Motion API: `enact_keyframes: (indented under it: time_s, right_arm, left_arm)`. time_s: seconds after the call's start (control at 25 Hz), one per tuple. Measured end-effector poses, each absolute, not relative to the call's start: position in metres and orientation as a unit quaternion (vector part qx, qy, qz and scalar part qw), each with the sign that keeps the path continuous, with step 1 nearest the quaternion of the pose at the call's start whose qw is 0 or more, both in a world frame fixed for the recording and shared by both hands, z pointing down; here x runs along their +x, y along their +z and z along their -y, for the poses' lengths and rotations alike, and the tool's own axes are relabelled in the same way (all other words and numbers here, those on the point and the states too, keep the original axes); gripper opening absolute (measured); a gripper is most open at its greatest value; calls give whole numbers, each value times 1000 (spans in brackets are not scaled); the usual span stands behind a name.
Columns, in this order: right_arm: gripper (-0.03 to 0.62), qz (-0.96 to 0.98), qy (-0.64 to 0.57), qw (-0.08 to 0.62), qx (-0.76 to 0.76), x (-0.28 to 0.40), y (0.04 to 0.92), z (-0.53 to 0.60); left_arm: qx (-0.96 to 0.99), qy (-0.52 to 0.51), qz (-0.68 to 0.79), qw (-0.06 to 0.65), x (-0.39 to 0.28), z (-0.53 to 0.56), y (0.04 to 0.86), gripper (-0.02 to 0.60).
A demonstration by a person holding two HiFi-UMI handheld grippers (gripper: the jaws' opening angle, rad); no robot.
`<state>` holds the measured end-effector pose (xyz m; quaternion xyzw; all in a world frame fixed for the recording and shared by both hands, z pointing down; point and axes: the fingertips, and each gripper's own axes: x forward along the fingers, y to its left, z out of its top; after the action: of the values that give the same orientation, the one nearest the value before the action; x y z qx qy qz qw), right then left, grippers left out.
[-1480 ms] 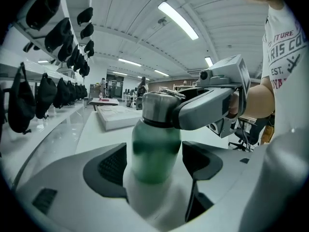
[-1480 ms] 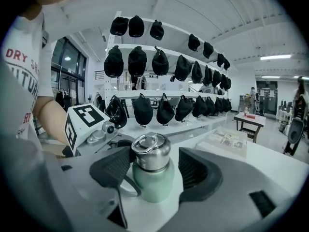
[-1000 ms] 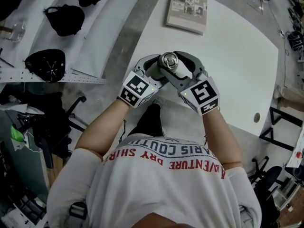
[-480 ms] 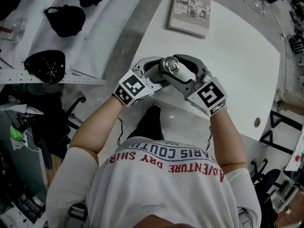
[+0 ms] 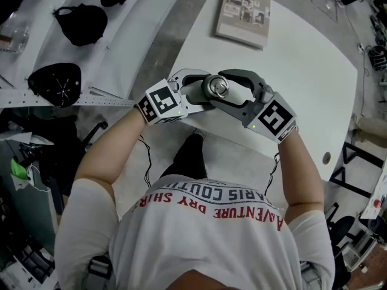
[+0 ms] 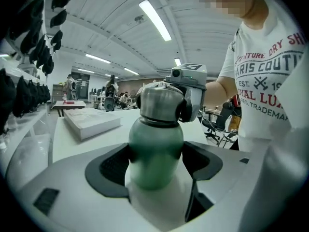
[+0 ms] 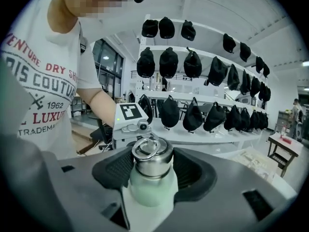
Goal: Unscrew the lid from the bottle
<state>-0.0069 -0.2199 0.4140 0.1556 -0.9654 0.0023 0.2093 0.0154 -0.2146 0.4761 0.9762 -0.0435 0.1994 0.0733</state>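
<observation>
**Two Grippers Are Holding One Closed Bottle**

The person is holding the bottle [image 6: 155, 149] upright in front of their body, over the near edge of the white table [image 5: 302, 59]. I cannot tell if its bottom is resting on the table.

The left gripper [image 5: 196, 90] is squeezing the round green body of the bottle. Its dark, bumpy pads [image 6: 113, 166] are pressing on both sides of the smooth green part.

The right gripper [image 5: 227, 92] is reaching in from the other side and is clamping the lid [image 7: 152, 161]. Its pads are hugging the sides of the lid.

The lid is sitting on top of the bottle neck, so the bottle is closed and nothing inside is showing. The lid is shiny grey metal and shaped like a short can. A small metal ring [image 7: 146, 146] is lying on its top. The bottle's body is pale green, smooth and fat like a barrel.

A flat, square-cornered book [image 5: 243, 14] is lying at the far side of the table, well apart from the bottle. Soft black caps [image 7: 169, 62] are hanging in rows on white shelves [image 7: 193, 98] beside the table.
</observation>
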Motion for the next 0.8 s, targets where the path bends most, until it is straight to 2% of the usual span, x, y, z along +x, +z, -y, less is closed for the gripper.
enact_keyframes:
  time_s: [0.4,0.56,0.8]
  right_arm:
    - [261,973,-3,197,117,-10,409,217]
    - [273,977,47,150,144,-7,400,221]
    - [298,972,40,151,177,1,396,218]
  left_arm:
    - [975,211,-1,68,15,213,476,356]
    - [976,202,24,73,16,213,476,356]
    - [974,187,92,86,17,215,474,356]
